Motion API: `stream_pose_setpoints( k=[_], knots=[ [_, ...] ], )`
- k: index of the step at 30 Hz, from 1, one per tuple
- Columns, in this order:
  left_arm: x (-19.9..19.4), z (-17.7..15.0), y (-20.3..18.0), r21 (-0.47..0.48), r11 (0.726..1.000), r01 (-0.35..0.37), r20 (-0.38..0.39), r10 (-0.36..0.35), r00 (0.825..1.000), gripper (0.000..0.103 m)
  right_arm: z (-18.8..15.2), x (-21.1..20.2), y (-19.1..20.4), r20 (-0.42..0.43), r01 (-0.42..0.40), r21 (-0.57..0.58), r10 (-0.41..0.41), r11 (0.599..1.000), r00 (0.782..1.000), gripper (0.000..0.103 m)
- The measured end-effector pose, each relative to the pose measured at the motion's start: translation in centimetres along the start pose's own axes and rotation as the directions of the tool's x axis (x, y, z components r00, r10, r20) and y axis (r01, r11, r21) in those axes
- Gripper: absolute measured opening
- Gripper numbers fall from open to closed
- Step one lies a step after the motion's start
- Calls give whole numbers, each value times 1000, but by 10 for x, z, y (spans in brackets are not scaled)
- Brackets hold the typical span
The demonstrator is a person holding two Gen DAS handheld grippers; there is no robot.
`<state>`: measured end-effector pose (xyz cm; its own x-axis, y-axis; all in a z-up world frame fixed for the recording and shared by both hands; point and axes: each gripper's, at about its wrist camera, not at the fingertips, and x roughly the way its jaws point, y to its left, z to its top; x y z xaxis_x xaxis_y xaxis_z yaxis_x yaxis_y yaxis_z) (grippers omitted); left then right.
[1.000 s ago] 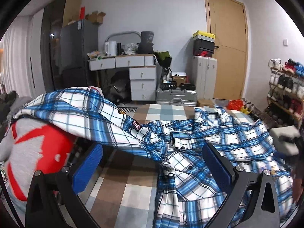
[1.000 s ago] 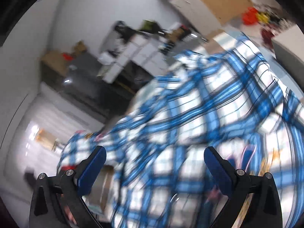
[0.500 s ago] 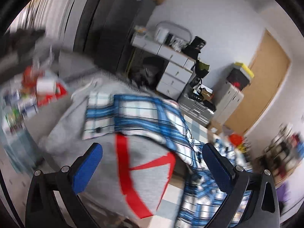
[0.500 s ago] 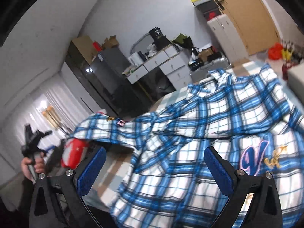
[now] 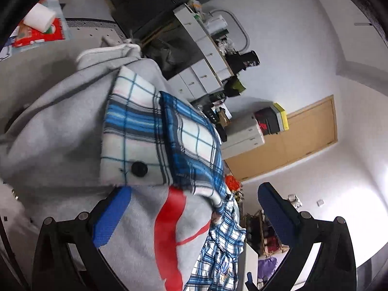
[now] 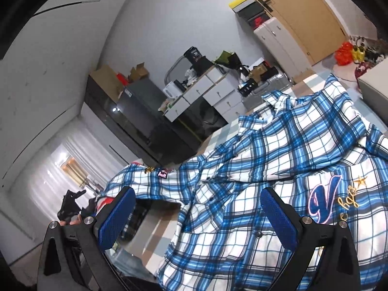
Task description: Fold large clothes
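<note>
Two garments are occupying the scene: a blue-and-white plaid button-up shirt [image 6: 286, 169] with an embroidered letter patch, and a grey sweatshirt with a red graphic [image 5: 80, 126]. The shirt is lying spread but rumpled across a table covered in a brown-and-pale-blue checked cloth [image 6: 155, 230], collar toward the far end, probably because it is being laid out flat before any fold is made. One long sleeve is trailing off toward the left, and its cuff with a black button [image 5: 138, 168] is resting on top of the grey sweatshirt, which is heaped beside the table; that sleeve is likely lying there only because it overhangs the table's edge.

The left gripper [image 5: 194, 220] is hovering right at that cuff, its blue-padded fingers spread wide with nothing between them, apparently lining up to take the cuff and bring the sleeve back over the shirt. The right gripper [image 6: 197, 218] is hanging above the shirt's front placket, fingers likewise apart and holding nothing. In the right view, the person's hand [image 6: 70, 220] is showing at the lower left, carrying the other gripper.

Folding seems barely begun; the sleeve needs gathering first.
</note>
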<state>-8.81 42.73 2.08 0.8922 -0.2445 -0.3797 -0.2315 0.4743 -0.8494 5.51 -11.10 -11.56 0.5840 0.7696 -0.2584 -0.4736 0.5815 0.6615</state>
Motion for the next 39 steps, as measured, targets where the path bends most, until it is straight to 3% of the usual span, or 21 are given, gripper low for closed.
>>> stream_pose_setpoints(
  k=[5, 8, 11, 15, 18, 21, 23, 25, 27, 29, 33, 37, 39],
  knots=[
    [-11, 22, -2, -34, 999, -12, 22, 13, 1000, 102, 1, 2, -4, 0, 2, 25, -2, 1000, 1000, 103],
    [-20, 25, -16, 38, 999, -14, 72, 11, 997, 102, -1, 4, -3, -7, -6, 27, 7, 1000, 1000, 103],
    [-15, 32, -23, 94, 995, -28, 57, 23, 998, 102, -2, 6, -1, -11, -5, 17, 5, 1000, 1000, 103],
    [2, 41, -9, 18, 995, -98, 43, 97, 994, 102, -3, 9, 2, -24, 2, 6, -2, 1000, 1000, 103],
    [4, 36, 4, -68, 979, -191, 64, 196, 979, 102, -4, 9, 3, -27, 2, -4, -2, 1000, 1000, 103],
    [0, 30, -1, -38, 977, -211, 129, 214, 968, 102, -5, 8, 5, -16, -2, -15, 2, 1000, 1000, 103],
    [2, 29, -6, -36, 965, -259, 124, 261, 957, 102, -5, 7, 5, -11, -20, -18, 20, 1000, 1000, 103],
    [1, 28, -12, -22, 962, -272, 128, 273, 953, 90, -5, 8, 6, -13, -26, -24, 26, 999, 1000, 103],
    [0, 32, -14, -18, 962, -272, 130, 272, 954, 45, -5, 9, 7, -15, -30, -31, 30, 999, 999, 103],
    [-1, 34, -16, -1, 954, -299, 130, 296, 946, 13, -6, 9, 9, -18, -31, -39, 30, 999, 999, 103],
    [1, 38, -26, 47, 947, -317, 183, 304, 935, 2, -7, 9, 13, -21, -37, -59, 36, 998, 999, 103],
    [-5, 39, -48, 117, 936, -332, 260, 294, 920, 1, -7, 10, 17, -23, -45, -73, 43, 996, 999, 103],
    [-3, 38, -63, 160, 932, -324, 267, 275, 924, 1, -7, 9, 17, -22, -42, -77, 40, 996, 999, 103]
  ],
)
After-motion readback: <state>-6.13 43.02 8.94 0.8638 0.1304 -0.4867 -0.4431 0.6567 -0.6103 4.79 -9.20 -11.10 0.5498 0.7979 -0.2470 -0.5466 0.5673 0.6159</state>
